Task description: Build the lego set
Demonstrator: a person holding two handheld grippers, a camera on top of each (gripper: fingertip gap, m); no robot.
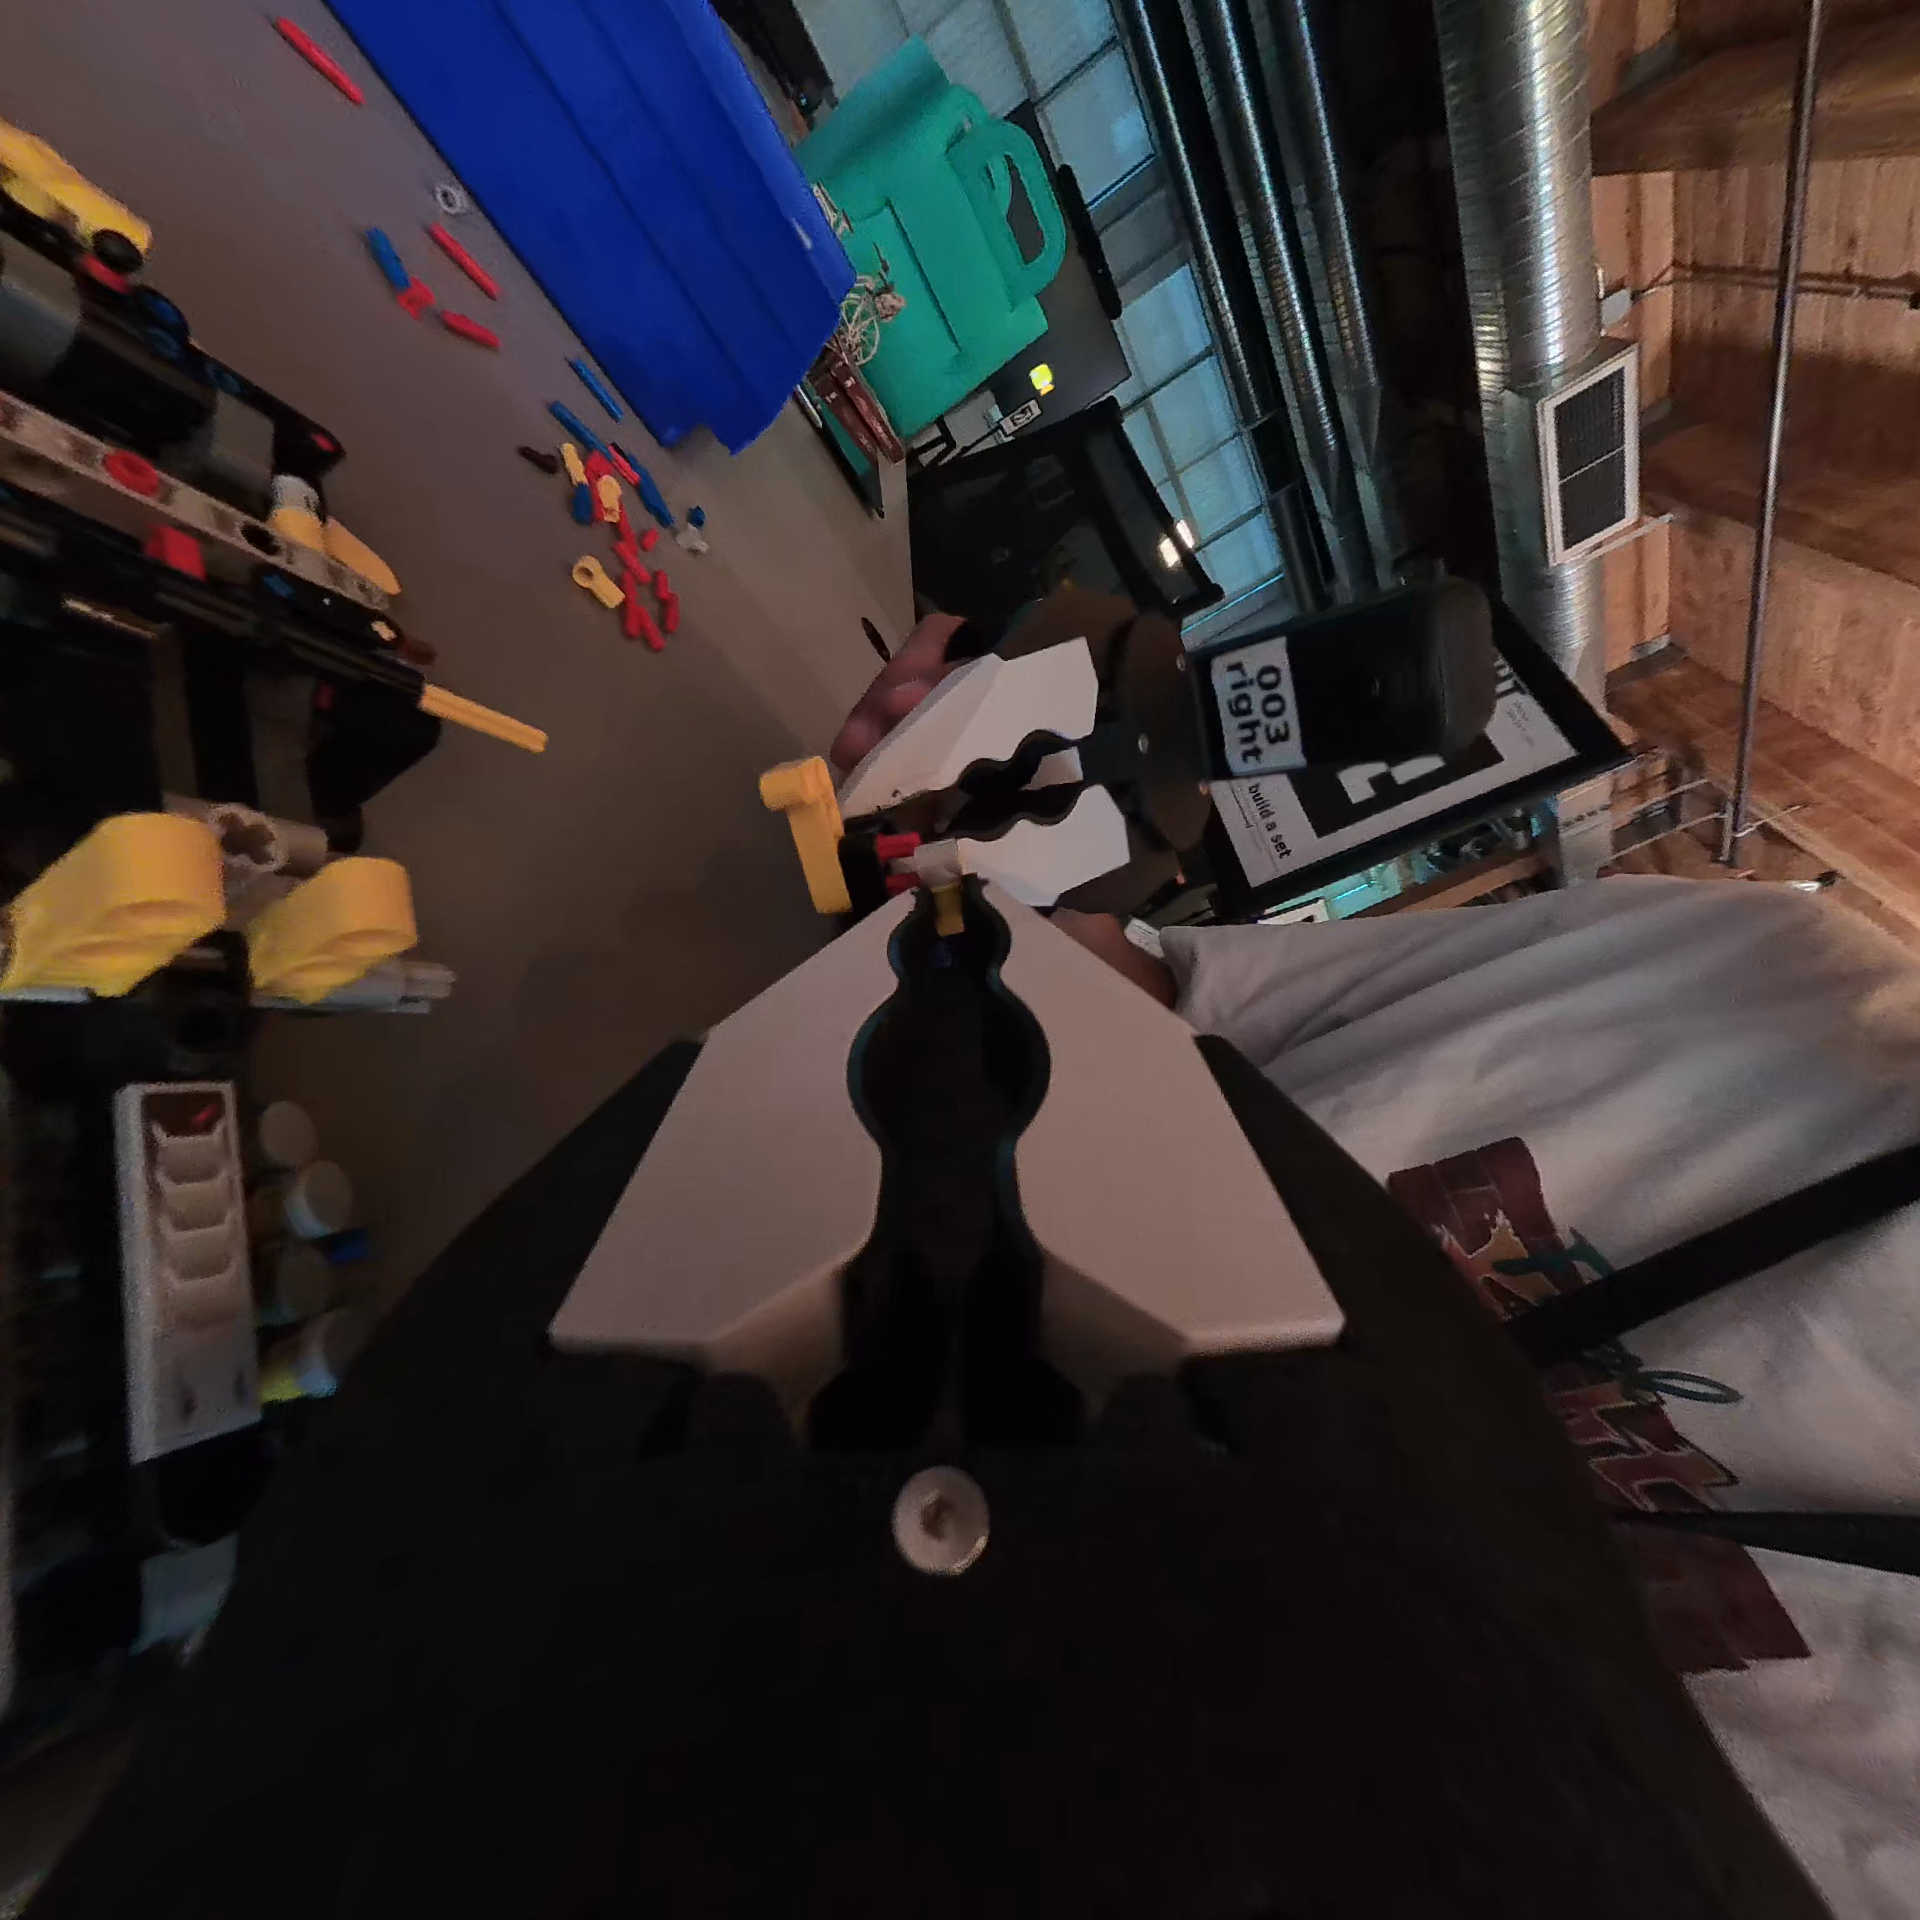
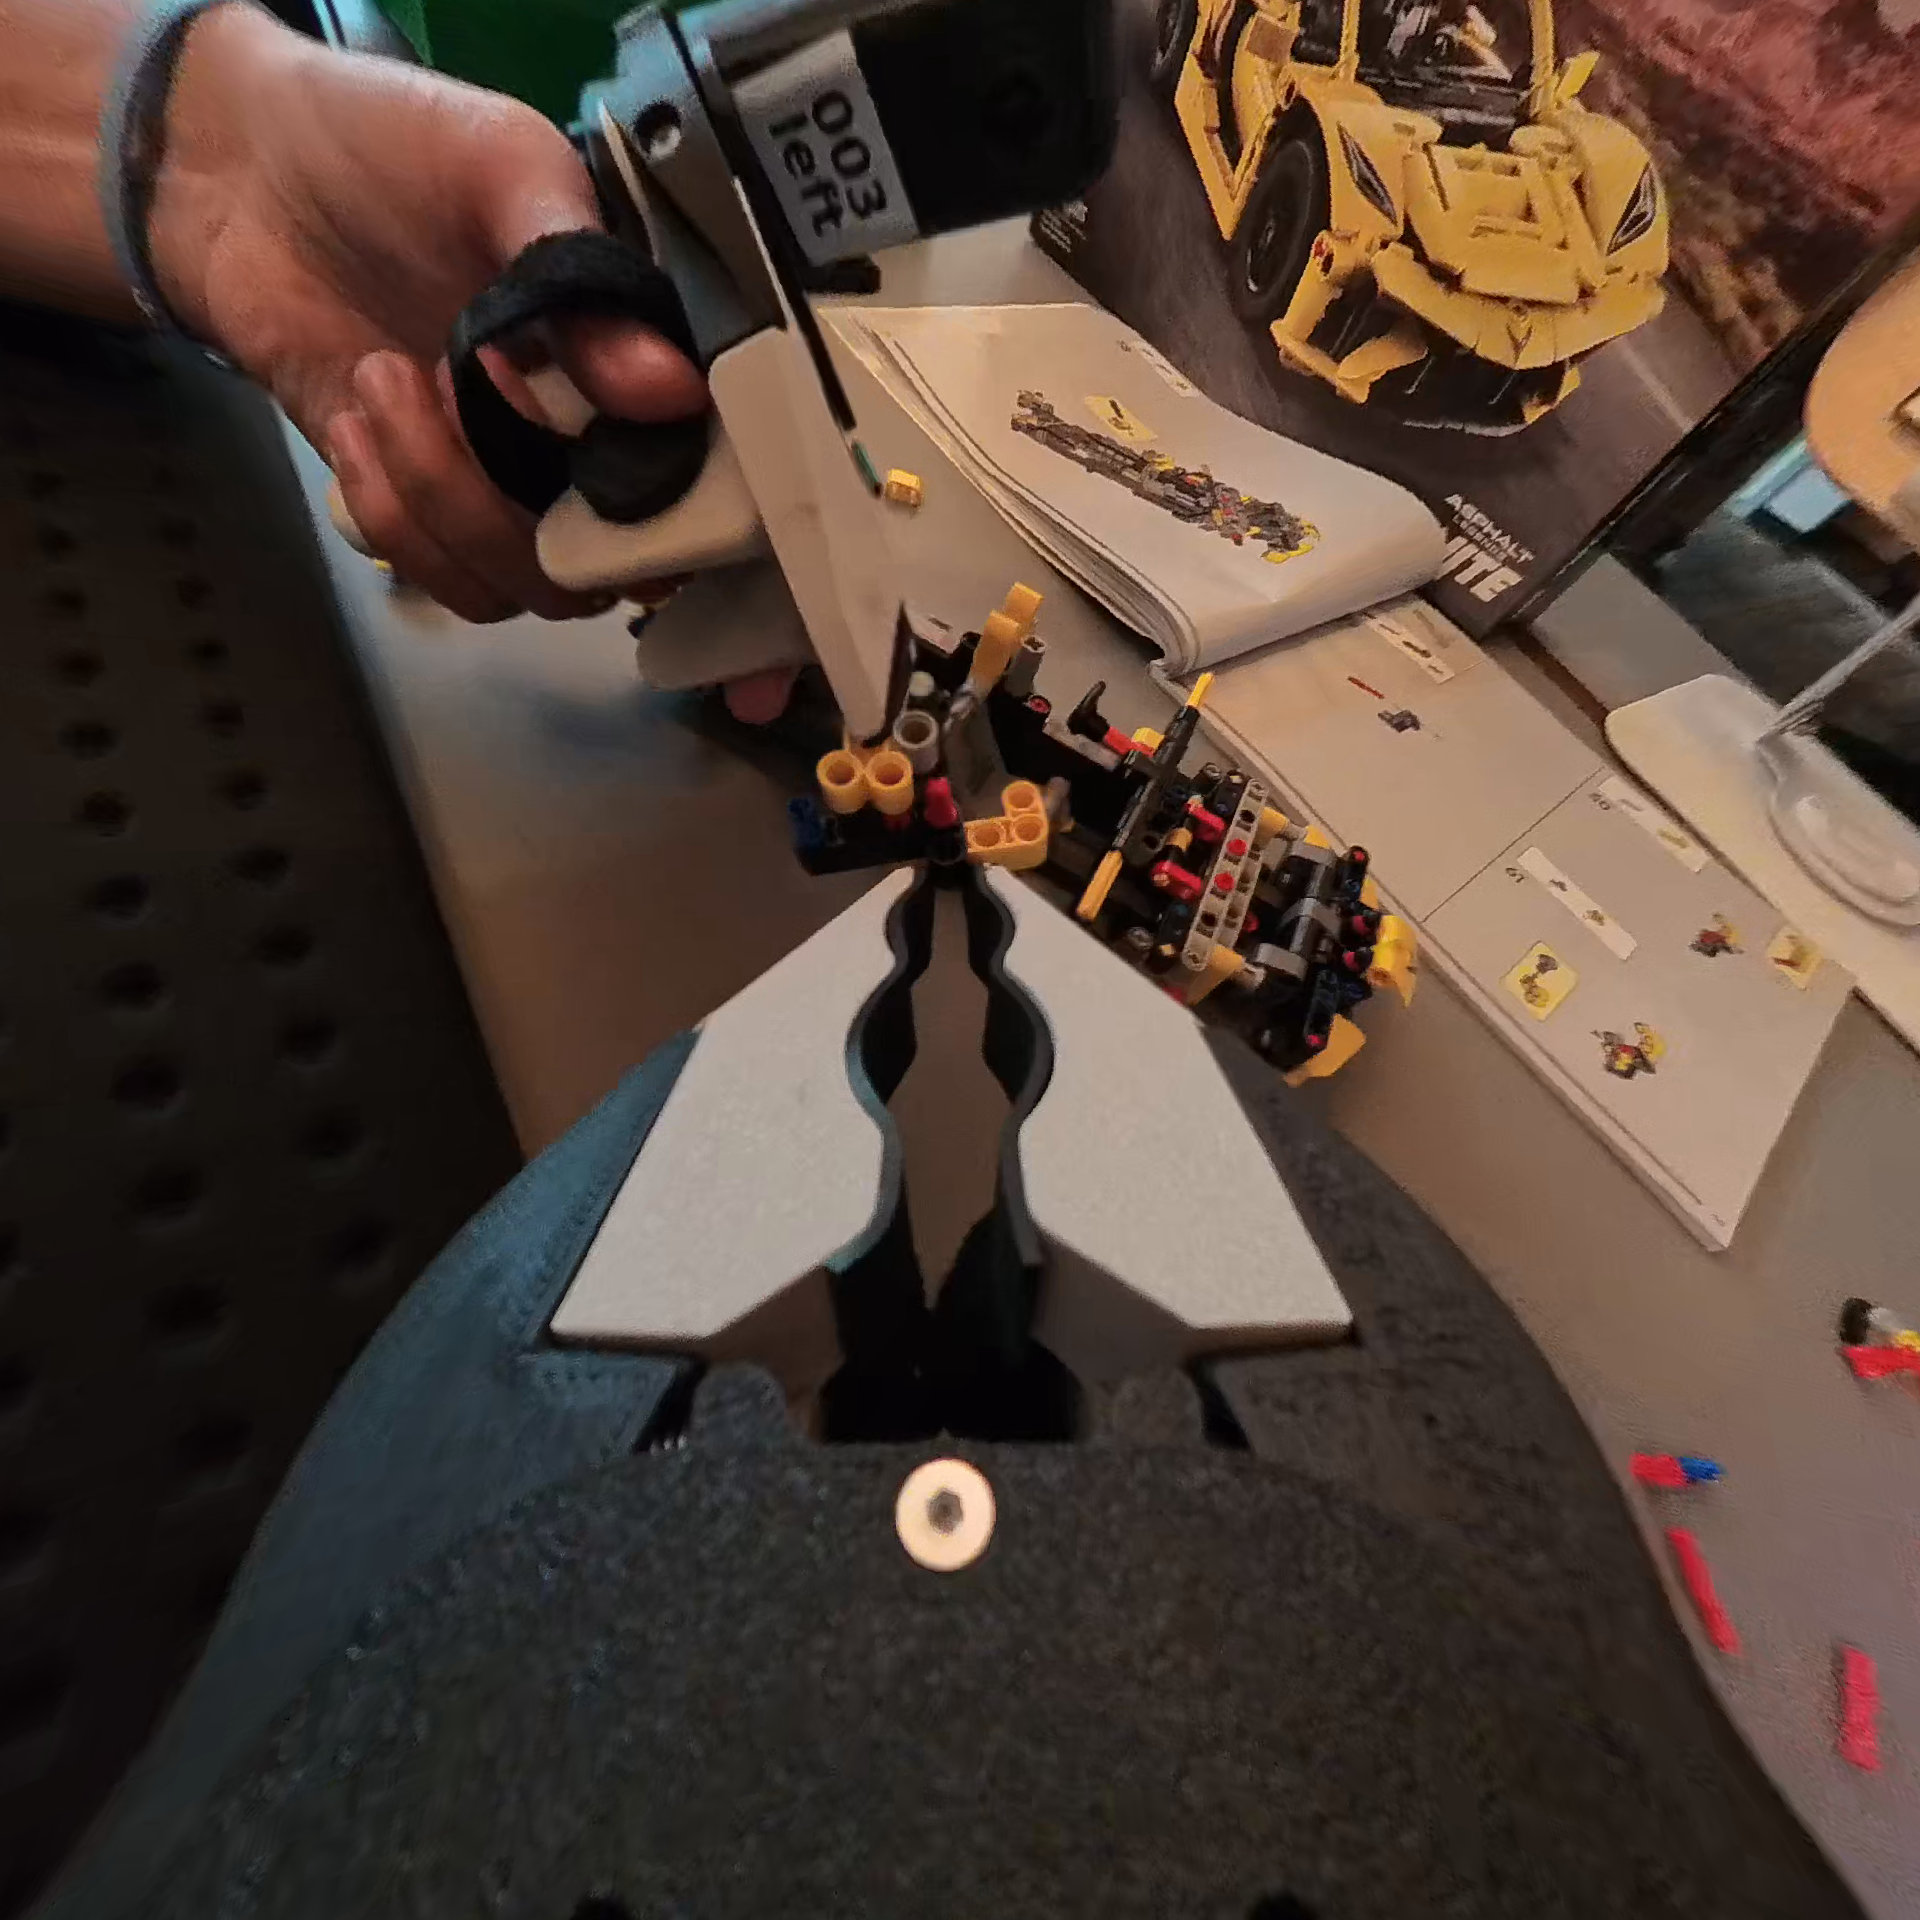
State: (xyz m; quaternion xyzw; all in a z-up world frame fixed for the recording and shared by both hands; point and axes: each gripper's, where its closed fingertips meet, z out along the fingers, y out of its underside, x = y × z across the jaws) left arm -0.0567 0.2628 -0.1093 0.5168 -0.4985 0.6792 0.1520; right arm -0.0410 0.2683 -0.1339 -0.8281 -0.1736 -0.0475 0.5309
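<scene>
Two grippers meet over one small sub-assembly, seen first from the left wrist view, which is rolled sideways; the left gripper (image 1: 948,914) has its white fingers drawn narrow, tips pinched on a small yellow-and-white pin piece (image 1: 943,883) that joins the black, red and yellow sub-assembly (image 1: 831,842); the right gripper (image 1: 971,795) comes in from beyond, its wavy black pads closed on the same cluster, a hand behind it; past them on the grey table (image 1: 644,831) lies a scatter of loose red, blue and yellow parts (image 1: 623,540), a blue bin (image 1: 623,197) farther off, and the larger car chassis (image 1: 208,540) at the frame's left edge; the person's white shirt (image 1: 1558,1091) fills the right side. Right wrist view next; the right gripper (image 2: 948,878) is narrow, tips clamped on the black base of the sub-assembly (image 2: 883,821), held above the table (image 2: 623,883); the left gripper (image 2: 868,727) descends from upper left, gripped by a hand (image 2: 364,312), and its white finger blocks part of the cluster's top, so its pinch cannot be judged from here; just behind sits the car chassis (image 2: 1236,894), partly screened by the sub-assembly; an open instruction booklet (image 2: 1195,499) and the set box (image 2: 1455,208) stand beyond; loose red pieces (image 2: 1704,1590) lie at lower right.
</scene>
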